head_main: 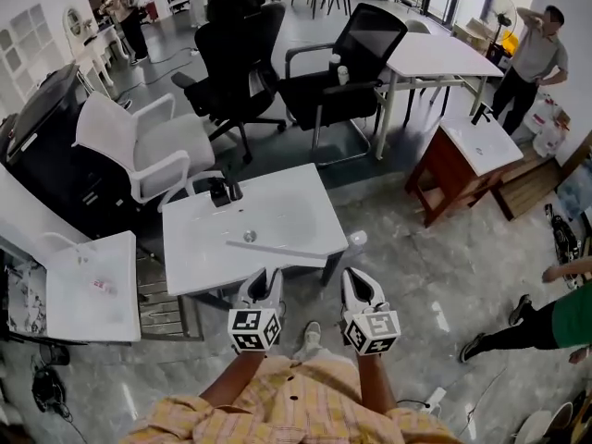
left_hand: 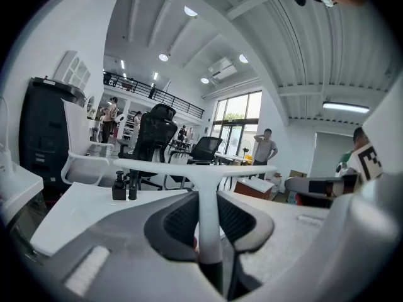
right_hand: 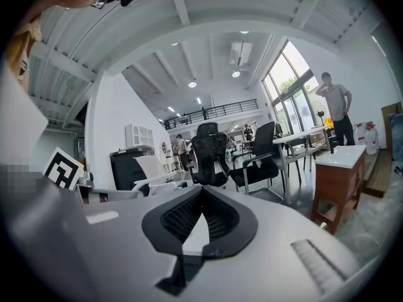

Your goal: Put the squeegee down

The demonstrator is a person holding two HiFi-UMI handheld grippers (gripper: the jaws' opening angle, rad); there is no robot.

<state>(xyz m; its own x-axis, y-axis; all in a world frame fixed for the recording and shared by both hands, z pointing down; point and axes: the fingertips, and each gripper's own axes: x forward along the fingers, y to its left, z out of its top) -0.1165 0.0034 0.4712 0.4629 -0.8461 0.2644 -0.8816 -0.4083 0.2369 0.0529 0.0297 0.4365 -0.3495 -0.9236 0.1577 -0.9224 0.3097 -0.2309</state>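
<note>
The squeegee [left_hand: 208, 169] is white and T-shaped; its handle runs down between my left gripper's [left_hand: 208, 200] jaws, which are shut on it. Its long blade lies crosswise in front of the jaws. In the head view the blade [head_main: 277, 249] hangs over the near edge of a white sink top [head_main: 194, 248], just ahead of the left gripper [head_main: 262, 283]. My right gripper [head_main: 362, 283] is beside it to the right, off the sink top's corner, over the floor. In the right gripper view the jaw tips of the right gripper [right_hand: 201, 190] meet with nothing between them.
A black faucet [head_main: 222, 191] stands at the sink top's far edge, a drain [head_main: 248, 236] in its middle. A white chair [head_main: 139, 146] and black office chairs [head_main: 236, 54] stand behind. Another white sink [head_main: 92, 285] is left, a wooden vanity [head_main: 462, 160] right. People [head_main: 535, 63] stand nearby.
</note>
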